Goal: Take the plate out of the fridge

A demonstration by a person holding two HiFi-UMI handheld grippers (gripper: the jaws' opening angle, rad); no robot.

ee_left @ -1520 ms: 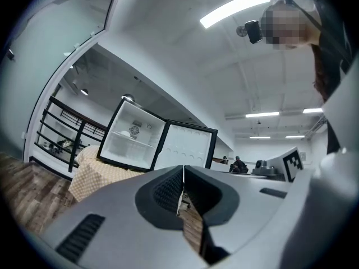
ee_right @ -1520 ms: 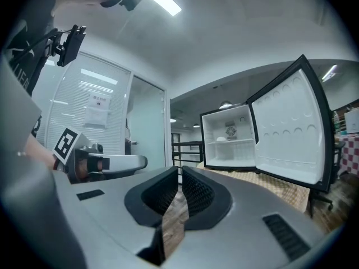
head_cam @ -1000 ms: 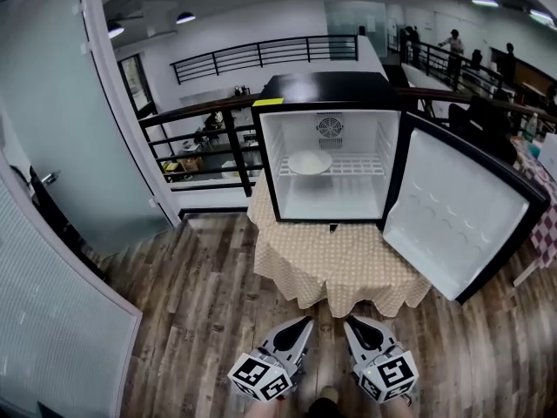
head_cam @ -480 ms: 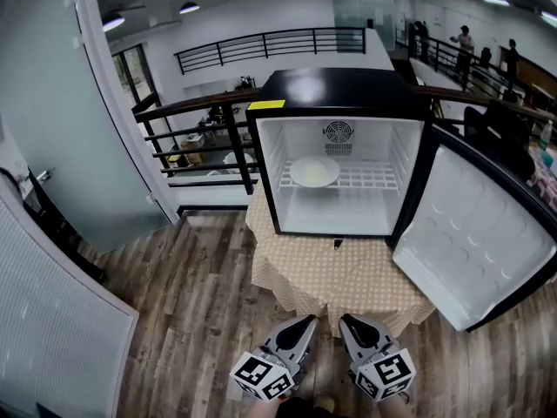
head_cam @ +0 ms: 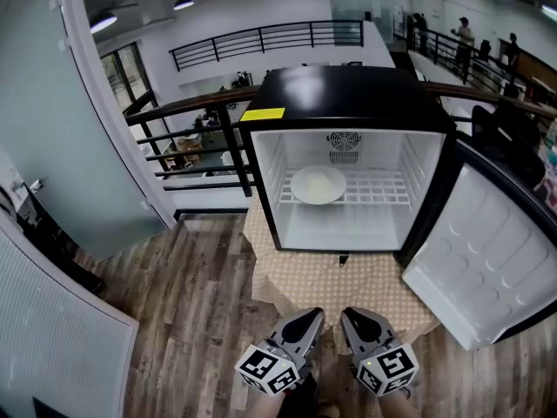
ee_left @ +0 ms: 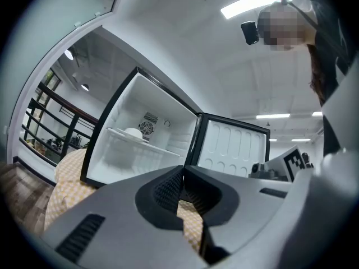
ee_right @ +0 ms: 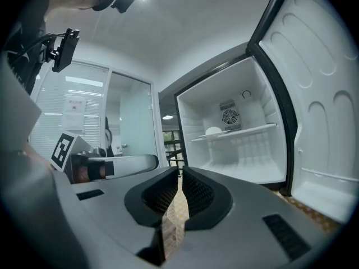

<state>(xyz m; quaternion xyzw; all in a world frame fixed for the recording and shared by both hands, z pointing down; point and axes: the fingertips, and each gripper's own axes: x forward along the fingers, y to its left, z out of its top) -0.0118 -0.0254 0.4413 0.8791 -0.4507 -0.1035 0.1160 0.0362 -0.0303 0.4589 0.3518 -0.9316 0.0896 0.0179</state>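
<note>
A black mini fridge stands on a table with its door swung open to the right. A white plate lies on the left part of its wire shelf. The plate shows small in the left gripper view, and the plate is also small in the right gripper view. My left gripper and right gripper hang side by side below the table's front edge, well short of the fridge. Both are shut with nothing between the jaws.
A checkered beige cloth covers the table under the fridge. A black railing runs behind it, and a glass partition stands to the left. Wood flooring spreads around the table. People stand far off at the back right.
The fridge and table have grown larger and come closer in the head view. Both grippers keep their place at the bottom and stay shut.
</note>
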